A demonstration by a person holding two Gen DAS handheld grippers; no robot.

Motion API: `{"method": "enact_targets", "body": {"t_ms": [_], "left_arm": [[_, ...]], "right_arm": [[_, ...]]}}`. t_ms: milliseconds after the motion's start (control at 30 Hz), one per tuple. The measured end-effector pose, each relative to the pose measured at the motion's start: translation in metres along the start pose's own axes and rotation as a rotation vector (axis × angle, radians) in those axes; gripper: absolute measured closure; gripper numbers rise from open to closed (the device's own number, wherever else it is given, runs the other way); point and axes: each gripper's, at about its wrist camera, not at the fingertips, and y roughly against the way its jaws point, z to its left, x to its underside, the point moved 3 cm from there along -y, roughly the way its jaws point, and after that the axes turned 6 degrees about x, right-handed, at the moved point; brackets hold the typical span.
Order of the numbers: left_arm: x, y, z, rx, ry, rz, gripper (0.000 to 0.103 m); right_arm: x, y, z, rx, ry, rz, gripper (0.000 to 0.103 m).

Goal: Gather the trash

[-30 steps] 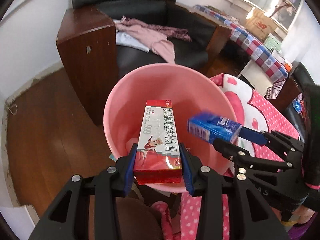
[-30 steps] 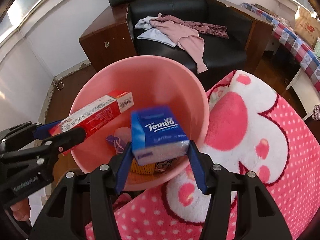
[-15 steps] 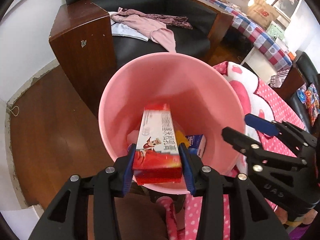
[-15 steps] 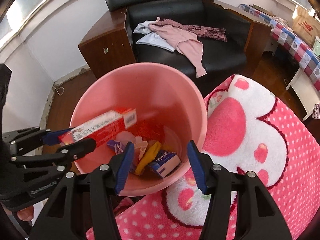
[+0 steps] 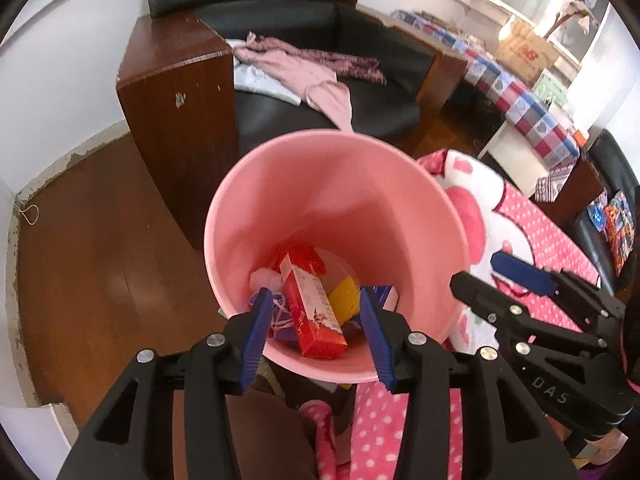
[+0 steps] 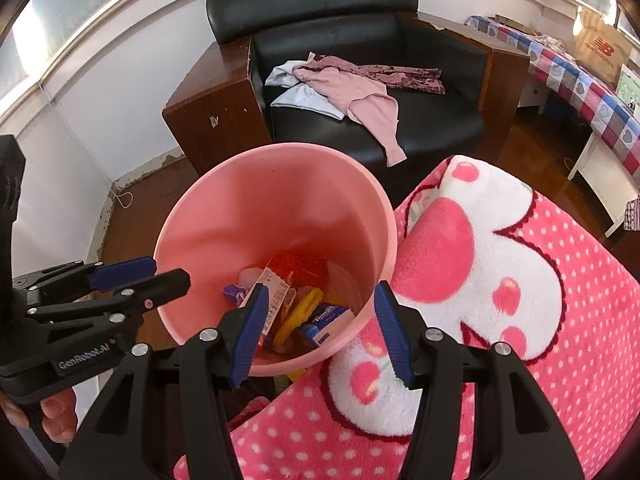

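Observation:
A pink bin (image 5: 420, 200) (image 6: 200, 216) stands below both grippers. In its bottom lie a red carton (image 5: 314, 316) (image 6: 276, 290), a blue tissue pack (image 6: 326, 322) (image 5: 386, 294), a yellow piece (image 5: 344, 298) (image 6: 298, 312) and other scraps. My left gripper (image 5: 316, 338) hangs over the bin's near rim, its jaws opening, with nothing between them; the carton lies far below. My right gripper (image 6: 318, 332) also stands open and empty above the near rim. Each gripper shows from the side in the other's view: the right one (image 5: 476, 276), the left one (image 6: 166, 274).
A pink dotted blanket (image 6: 500, 280) (image 5: 532, 236) lies right of the bin. Behind stands a black armchair (image 6: 360, 48) with wooden sides (image 5: 176, 92) and pink clothes (image 6: 352, 88) on its seat. Wooden floor (image 5: 92, 264) spreads to the left. A checkered table (image 6: 592, 92) is at far right.
The right gripper let the blue tissue pack fall into the bin. Then the left gripper released the red carton, which now lies in the bin's bottom. Both jaws are empty.

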Motion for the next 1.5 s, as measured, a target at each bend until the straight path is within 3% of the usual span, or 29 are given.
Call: {"method": "enact_targets", "body": {"t_ms": [300,1033,1233,1500], "left_arm": [[0.017,0.026,-0.016,-0.024,-0.004,-0.105,0.055],[0.043,0.073,-0.032,-0.077,-0.012,-0.271,0.054],[0.048,0.082,-0.036,-0.09,-0.015,-0.305,0.044],[0.054,0.095,-0.039,-0.113,-0.01,-0.36,0.043]], "right_arm": [[0.015,0.02,0.003,-0.017,-0.009,-0.03,0.047],[0.043,0.064,0.006,-0.005,-0.018,-0.143,0.047],[0.05,0.072,0.006,-0.013,-0.02,-0.162,0.047],[0.055,0.083,0.008,0.01,-0.001,-0.218,0.047]]}}
